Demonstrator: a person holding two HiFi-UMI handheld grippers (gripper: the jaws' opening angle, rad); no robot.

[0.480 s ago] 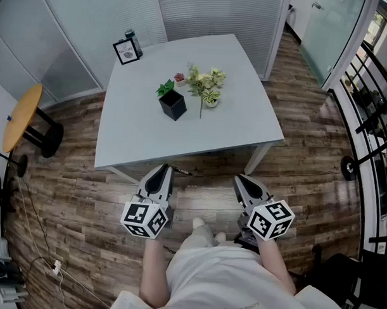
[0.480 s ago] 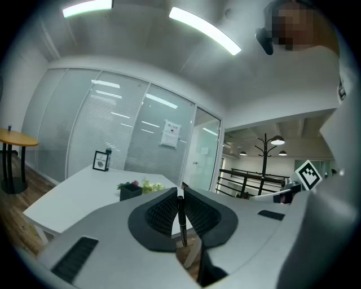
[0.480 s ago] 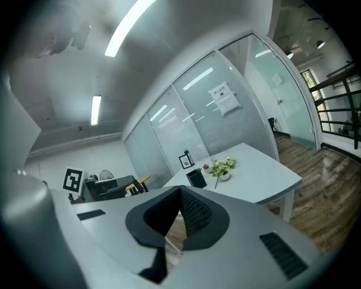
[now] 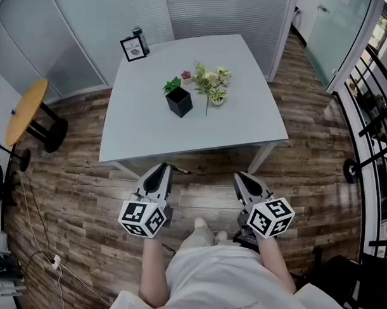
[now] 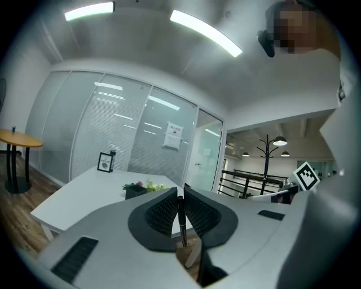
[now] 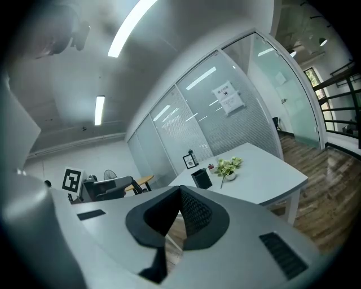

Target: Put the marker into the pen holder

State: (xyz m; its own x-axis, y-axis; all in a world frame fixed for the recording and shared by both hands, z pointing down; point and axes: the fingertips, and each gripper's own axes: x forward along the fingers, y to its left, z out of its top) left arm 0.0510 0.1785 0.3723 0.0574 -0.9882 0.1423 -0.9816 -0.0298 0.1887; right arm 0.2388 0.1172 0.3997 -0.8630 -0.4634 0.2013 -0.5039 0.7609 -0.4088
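Note:
The black square pen holder (image 4: 179,101) stands mid-table on the white table (image 4: 245,124), well ahead of both grippers. My left gripper (image 4: 162,168) hovers over the wood floor short of the table's near edge, shut on a thin black marker (image 4: 179,170) that pokes out to the right. In the left gripper view the marker (image 5: 181,217) stands upright between the pads, with the pen holder (image 5: 135,192) far off on the table. My right gripper (image 4: 239,176) is level with the left, shut and empty. In the right gripper view, the right gripper (image 6: 179,189) points toward the pen holder (image 6: 201,178).
A small pot of flowers (image 4: 210,83) and a tiny red plant (image 4: 185,75) sit beside the holder. A framed card (image 4: 134,48) stands at the far left corner. A round wooden side table (image 4: 24,113) is left of the table; railings (image 4: 379,106) run along the right.
The table and floor sit slightly lower and further right in the head view. Both grippers stay in place, and the marker is still held.

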